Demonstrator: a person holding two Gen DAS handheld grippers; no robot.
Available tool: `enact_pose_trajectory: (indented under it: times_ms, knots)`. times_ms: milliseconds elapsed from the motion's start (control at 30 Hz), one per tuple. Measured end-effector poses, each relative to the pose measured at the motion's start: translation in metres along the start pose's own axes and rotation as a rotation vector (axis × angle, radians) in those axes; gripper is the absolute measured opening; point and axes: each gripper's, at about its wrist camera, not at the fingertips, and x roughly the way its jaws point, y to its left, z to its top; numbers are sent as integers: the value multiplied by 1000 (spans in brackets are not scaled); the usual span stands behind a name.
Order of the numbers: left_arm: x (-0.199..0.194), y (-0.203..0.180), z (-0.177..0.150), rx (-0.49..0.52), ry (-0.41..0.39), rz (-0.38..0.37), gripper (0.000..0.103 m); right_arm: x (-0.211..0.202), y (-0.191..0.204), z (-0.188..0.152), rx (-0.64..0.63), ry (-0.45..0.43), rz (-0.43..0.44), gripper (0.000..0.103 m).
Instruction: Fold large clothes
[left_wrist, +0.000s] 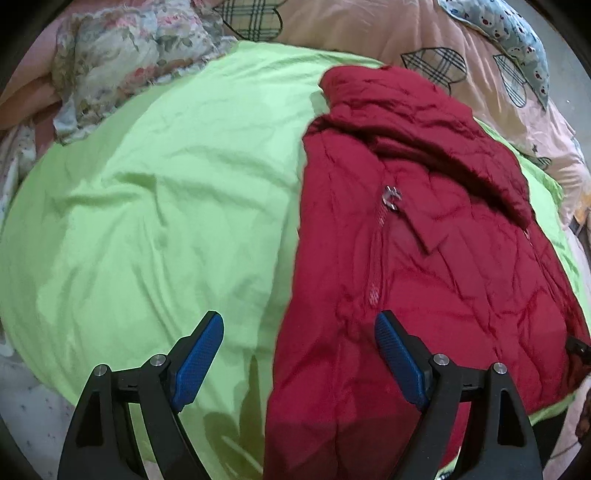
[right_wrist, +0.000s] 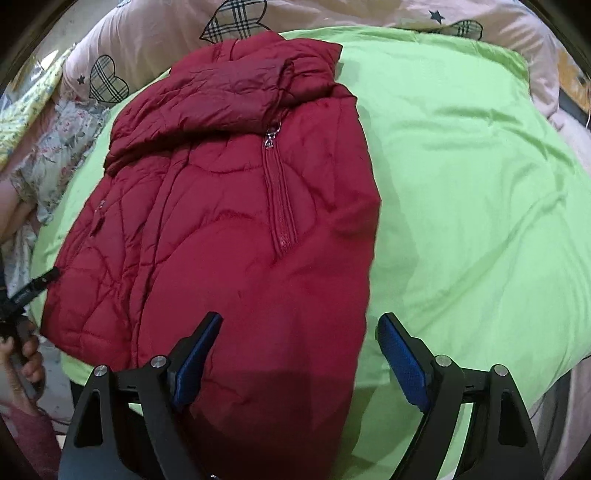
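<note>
While red padded jacket (left_wrist: 424, 240) lies folded on green sheet (left_wrist: 147, 203), both grippers' jaws gape wide, holding nothing.

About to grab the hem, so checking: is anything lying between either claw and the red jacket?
Nothing visible. The left claw and right claw both hover open over the red jacket, which lies on the green sheet with nothing on top of it.
</note>
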Motion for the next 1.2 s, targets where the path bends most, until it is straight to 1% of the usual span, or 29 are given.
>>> enact_pose_trajectory:
  times_ms: [67, 100, 133, 233, 333, 467, 500, 567, 633, 767, 800, 833, 867, 900, 933, 1000, 1067, 1200]
  knots:
    - [2, 0, -5, 2, 19, -33, 84, -3, -1, -4, -14, -3, 14, 64]
    - [3, 0, -8, 2, 27, -48, 84, -5, -1, -5, -17, -6, 37, 60]
    - [3, -1, -10, 3, 33, -61, 84, -6, 0, -5, -15, -4, 57, 52]
    - [4, -3, -15, 7, 46, -91, 84, -8, 0, -8, -26, -7, 69, 51]
    - [8, -6, -21, 22, 59, -102, 84, -4, -3, -9, -2, 0, 94, 53]
    - [13, -7, -27, 16, 74, -108, 84, -6, 3, -12, -36, -16, 72, 54]
    - [12, -8, -27, 17, 71, -112, 83, -7, 3, -12, -37, -23, 78, 54]
    - [10, -11, -27, 35, 61, -125, 76, -11, 2, -14, -30, -49, 105, 51]
    - [6, -14, -30, 54, 54, -133, 66, -8, -1, -15, -20, -48, 126, 51]
    - [3, -17, -31, 68, 50, -143, 58, -5, -13, -16, 48, -49, 205, 53]
    - [1, -17, -31, 69, 48, -150, 54, -6, -13, -17, 52, -50, 211, 53]
    - [-1, -17, -32, 72, 43, -158, 47, -6, -13, -16, 55, -50, 216, 54]
    - [-2, -18, -32, 76, 37, -160, 42, -7, -12, -16, 56, -54, 222, 53]
    - [-5, -19, -32, 81, 27, -162, 32, -8, -12, -17, 54, -62, 227, 50]
    - [-9, -20, -33, 85, 18, -163, 24, -9, -11, -17, 54, -69, 234, 46]
    - [-15, -20, -33, 92, 1, -164, 21, -13, -11, -17, 57, -94, 253, 38]
    - [-18, -20, -34, 91, -7, -163, 20, -17, -11, -18, 66, -120, 255, 33]
    - [-28, -20, -38, 101, -26, -162, 17, -28, -14, -19, 77, -179, 294, 28]
